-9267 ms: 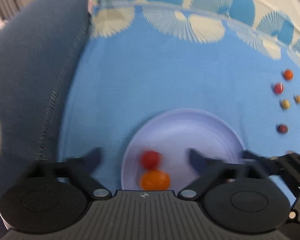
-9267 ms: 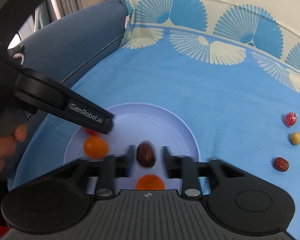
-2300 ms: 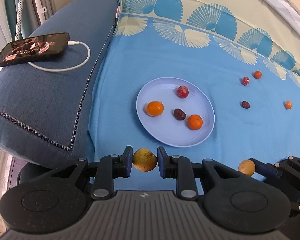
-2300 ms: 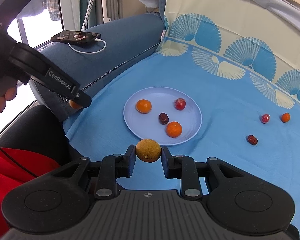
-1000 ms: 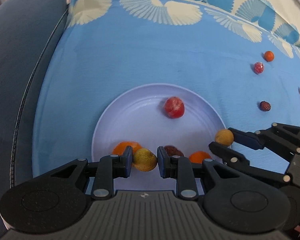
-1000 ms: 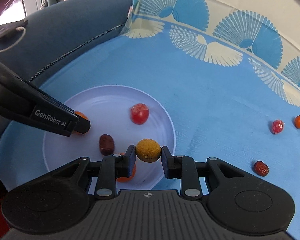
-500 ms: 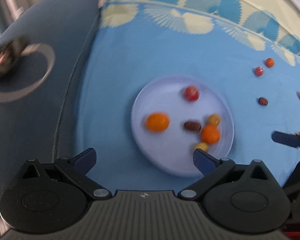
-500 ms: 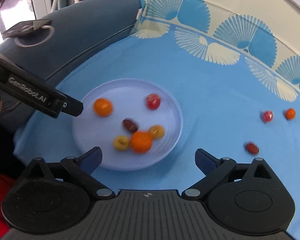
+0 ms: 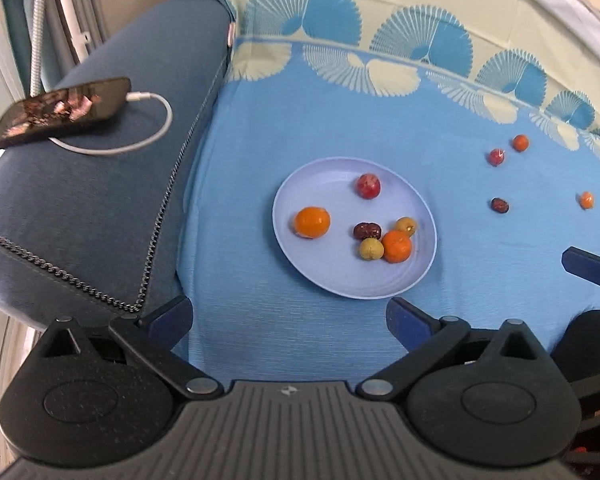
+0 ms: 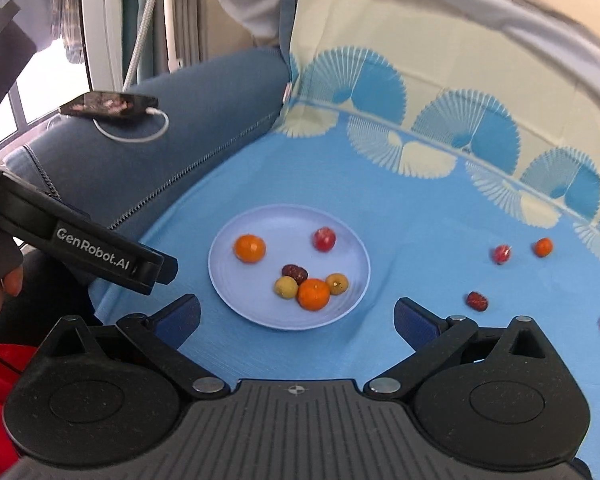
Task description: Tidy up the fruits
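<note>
My left gripper stands with jaws wide and nothing between them. My right gripper is opening to its full spread, likewise empty. A second ago each gripper pinched a yellow fruit over the plate; both fruits now lie on it, and both grippers have drawn back and up, so the plate sits well clear beyond the fingertips at 12 o'clock. I judge this double placement complete and the next pick due.

Plate contents, left wrist view: an orange alone at 9 o'clock; a red fruit at 12 o'clock; a dark date near centre. A cluster lies toward 4 o'clock: a yellow-green fruit touching a second orange, with a yellow fruit just beside it.

Four fruits remain on the blue cloth, well apart from the plate toward 2 and 3 o'clock: a red one, a small orange one, a dark date, and another small orange one. A phone lies on the sofa arm at 10 o'clock, no part of the task.
</note>
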The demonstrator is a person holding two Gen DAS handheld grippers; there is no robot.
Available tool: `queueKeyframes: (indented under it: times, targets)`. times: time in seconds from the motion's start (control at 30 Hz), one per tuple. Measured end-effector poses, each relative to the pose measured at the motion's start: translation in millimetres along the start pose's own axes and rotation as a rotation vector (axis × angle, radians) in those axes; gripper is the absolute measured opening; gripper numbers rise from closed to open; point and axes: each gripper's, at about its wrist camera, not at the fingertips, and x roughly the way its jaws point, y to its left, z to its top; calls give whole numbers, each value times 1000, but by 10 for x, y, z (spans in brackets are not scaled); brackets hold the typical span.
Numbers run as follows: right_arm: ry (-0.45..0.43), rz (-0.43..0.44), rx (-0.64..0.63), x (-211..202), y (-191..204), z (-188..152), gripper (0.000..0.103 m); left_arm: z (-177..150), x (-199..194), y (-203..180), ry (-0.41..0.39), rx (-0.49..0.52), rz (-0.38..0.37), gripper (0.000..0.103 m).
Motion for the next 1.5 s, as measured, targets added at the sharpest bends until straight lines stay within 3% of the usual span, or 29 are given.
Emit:
queueKeyframes:
  times: [0.5, 1.5]
  targets:
    - [-98, -12, -28, -418, 104, -70, 102, -150, -384, -39, -73, -2, 5, 103]
    - [-63, -1, -10, -330, 78, -85, 102, -115, -299, -85, -59, 26, 7, 103]
